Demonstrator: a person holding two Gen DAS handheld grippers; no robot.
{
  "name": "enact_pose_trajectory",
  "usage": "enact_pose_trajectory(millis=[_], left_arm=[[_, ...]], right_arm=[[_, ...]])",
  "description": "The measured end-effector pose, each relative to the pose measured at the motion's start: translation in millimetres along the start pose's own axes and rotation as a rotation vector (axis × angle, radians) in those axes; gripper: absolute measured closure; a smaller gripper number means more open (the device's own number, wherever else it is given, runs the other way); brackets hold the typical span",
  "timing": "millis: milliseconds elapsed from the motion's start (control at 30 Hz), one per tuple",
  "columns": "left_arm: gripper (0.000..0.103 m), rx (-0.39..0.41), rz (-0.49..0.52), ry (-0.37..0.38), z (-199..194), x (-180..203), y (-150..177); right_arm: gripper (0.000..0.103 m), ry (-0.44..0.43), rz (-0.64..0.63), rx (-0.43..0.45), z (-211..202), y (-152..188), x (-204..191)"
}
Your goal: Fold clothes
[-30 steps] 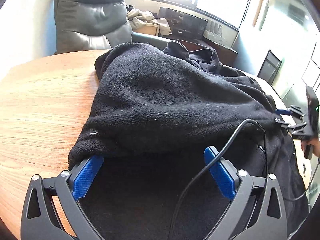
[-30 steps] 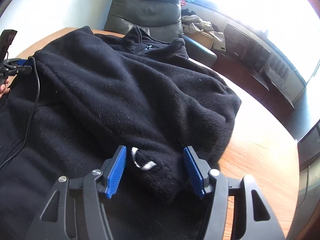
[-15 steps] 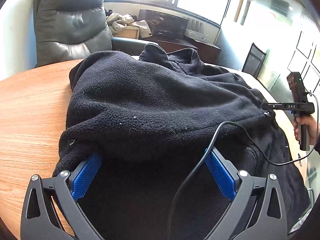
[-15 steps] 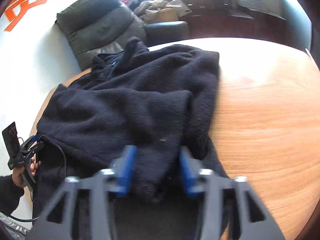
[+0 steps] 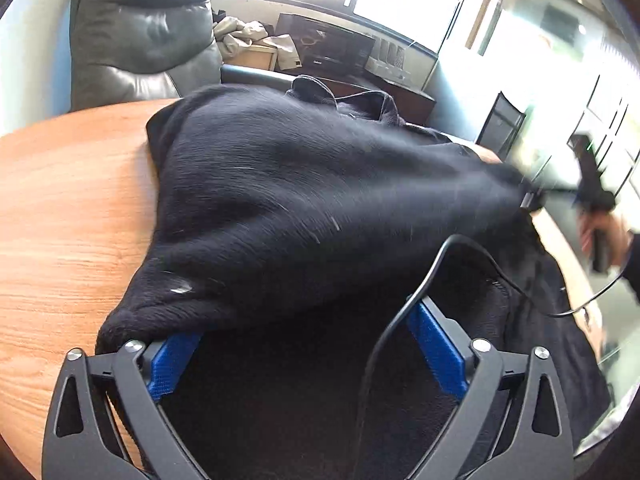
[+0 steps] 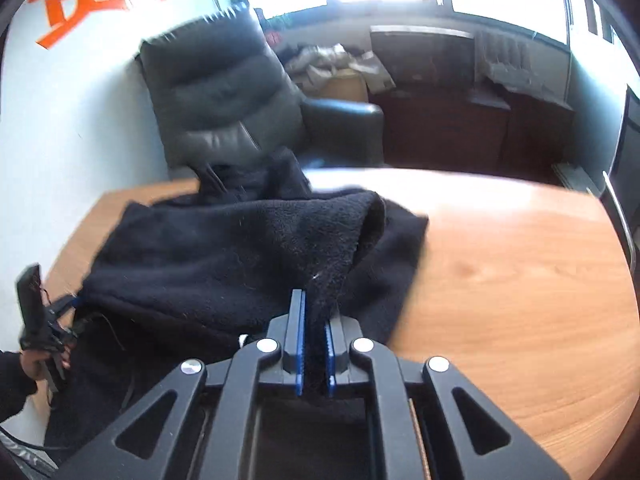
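A black fleece jacket (image 5: 304,200) lies on a round wooden table (image 5: 60,208). My left gripper (image 5: 304,340) is open, its blue pads wide apart over the jacket's near edge, with a fold of fleece resting on the left pad (image 5: 170,360). My right gripper (image 6: 314,344) is shut on a fold of the jacket (image 6: 240,248) and holds it lifted off the table (image 6: 520,280). In the left wrist view the right gripper (image 5: 536,200) shows at the far right, pulling the fleece taut. The left gripper (image 6: 60,312) shows at the left of the right wrist view.
A grey leather armchair (image 5: 136,40) stands behind the table, also in the right wrist view (image 6: 224,92). A black cable (image 5: 400,312) crosses my left gripper. A dark cabinet (image 6: 460,120) and cluttered boxes (image 5: 256,44) sit under the windows.
My right gripper has shut on the jacket fold and lifted it, pulling the fleece taut. My left gripper stayed open at the near edge.
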State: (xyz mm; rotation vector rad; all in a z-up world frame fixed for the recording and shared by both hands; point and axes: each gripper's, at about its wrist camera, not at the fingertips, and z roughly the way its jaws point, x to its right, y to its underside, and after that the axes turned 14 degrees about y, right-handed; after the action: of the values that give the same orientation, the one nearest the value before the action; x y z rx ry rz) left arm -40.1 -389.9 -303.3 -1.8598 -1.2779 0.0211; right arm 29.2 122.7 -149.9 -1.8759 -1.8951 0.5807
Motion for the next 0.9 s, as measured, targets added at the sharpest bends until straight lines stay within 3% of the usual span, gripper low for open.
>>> enact_pose_trajectory(millis=[67,233,333,367,400,533,633,700,767,833,900], left_arm=[[0.005,-0.01,0.0,0.009,-2,1,1],[0.005,-0.038,0.042,0.021,-17,20,2],[0.004,0.006,0.095,0.061,-39,49,-16],[0.003,0.03,0.115,0.071,-46,58,-25],[0.0,0.051,0.138,0.077,-50,65,-36],[0.0,0.121,0.167,0.111,-30,70,-81],[0.0,0.118,0.125,0.116,9,50,-102],[0.0,0.071,0.05,0.081,39,23,-102],[0.008,0.003,-0.036,0.023,66,-8,-93],[0.013,0.008,0.021,0.005,64,-8,-82],[0.014,0.008,0.063,-0.012,60,-5,-73]], right_arm=[[0.095,0.009,-0.003,-0.08,26,15,4],[0.092,0.011,-0.006,-0.075,32,19,1],[0.077,0.045,-0.043,-0.091,25,14,0],[0.067,0.069,-0.058,-0.081,19,14,1],[0.056,0.094,-0.074,-0.064,12,12,0],[0.04,0.135,-0.154,0.07,-26,2,-15],[0.032,0.029,-0.19,0.143,-29,-11,-45],[0.031,-0.054,-0.203,0.15,-13,-19,-64],[0.032,-0.056,-0.193,0.097,21,-22,-70],[0.037,-0.03,-0.136,0.007,56,-17,-58],[0.071,-0.006,-0.067,-0.041,79,-8,-33]])
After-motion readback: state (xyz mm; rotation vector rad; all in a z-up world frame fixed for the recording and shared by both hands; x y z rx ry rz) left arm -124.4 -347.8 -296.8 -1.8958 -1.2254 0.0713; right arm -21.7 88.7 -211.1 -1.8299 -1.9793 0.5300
